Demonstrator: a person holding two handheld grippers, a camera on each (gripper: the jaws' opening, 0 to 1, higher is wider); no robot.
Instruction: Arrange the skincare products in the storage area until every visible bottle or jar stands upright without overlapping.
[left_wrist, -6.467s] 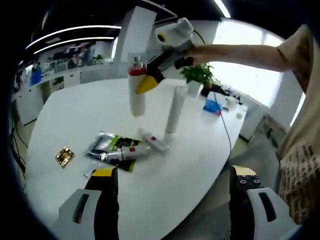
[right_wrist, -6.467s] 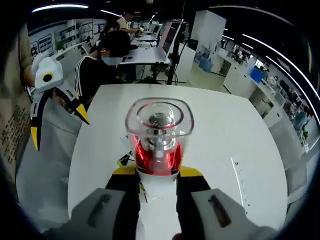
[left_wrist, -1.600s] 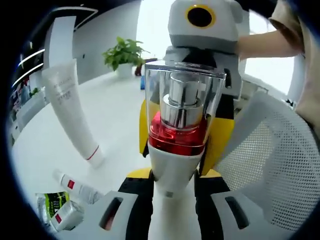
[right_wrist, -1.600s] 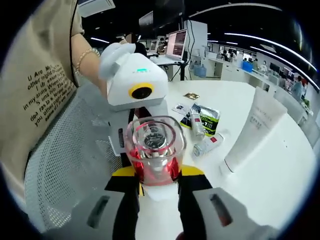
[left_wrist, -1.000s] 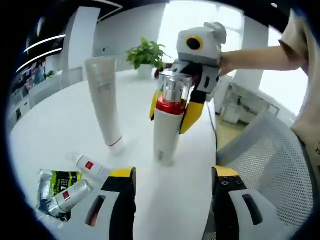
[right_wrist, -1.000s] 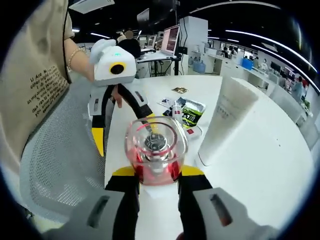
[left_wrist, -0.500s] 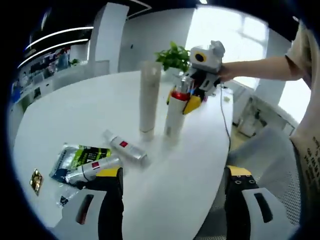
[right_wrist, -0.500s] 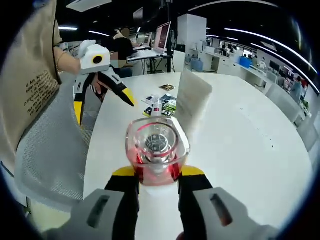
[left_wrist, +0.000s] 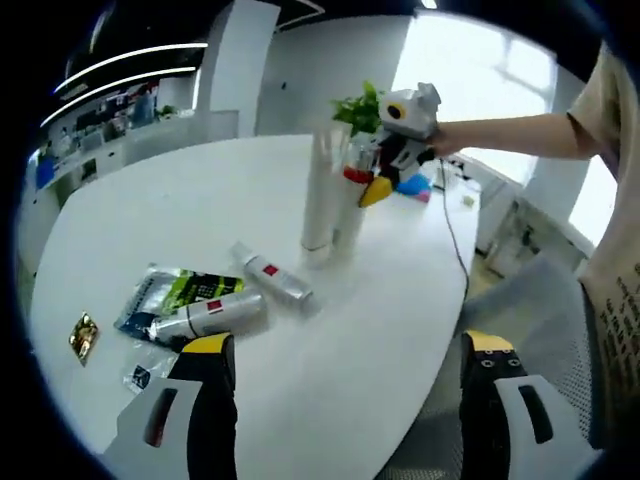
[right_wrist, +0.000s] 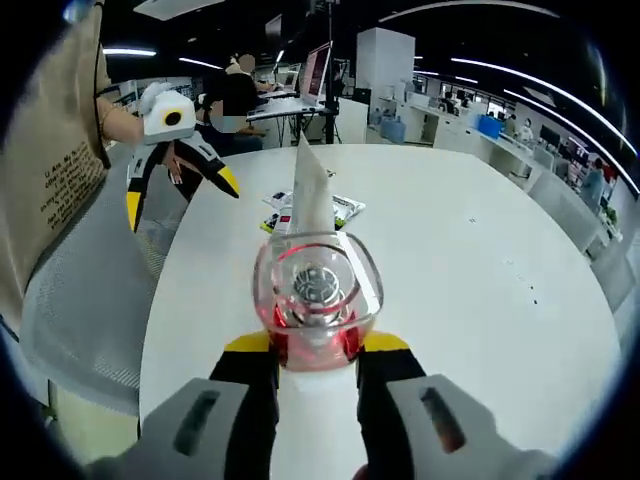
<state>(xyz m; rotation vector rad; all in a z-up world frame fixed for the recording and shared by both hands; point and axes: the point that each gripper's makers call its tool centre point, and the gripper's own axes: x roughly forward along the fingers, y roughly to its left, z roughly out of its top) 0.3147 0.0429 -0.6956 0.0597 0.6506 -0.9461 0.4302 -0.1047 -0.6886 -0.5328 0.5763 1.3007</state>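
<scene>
Pump bottle (right_wrist: 317, 300) standing upright on worktop (left_wrist: 130, 210), touching white tube (left_wrist: 318, 195); right claw (right_wrist: 318, 362) clamping it. Left claw (left_wrist: 345, 385) hovering open, holding nothing. Two small bottles (left_wrist: 240, 295) lying flat.

White bottle (right_wrist: 318, 330), red collar

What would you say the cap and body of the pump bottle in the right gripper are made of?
The pump bottle cap looks like clear, glossy hard plastic: the metallic pump and red collar show through it. The body looks opaque white plastic with a smooth finish. The right gripper is clamped on it.
</scene>
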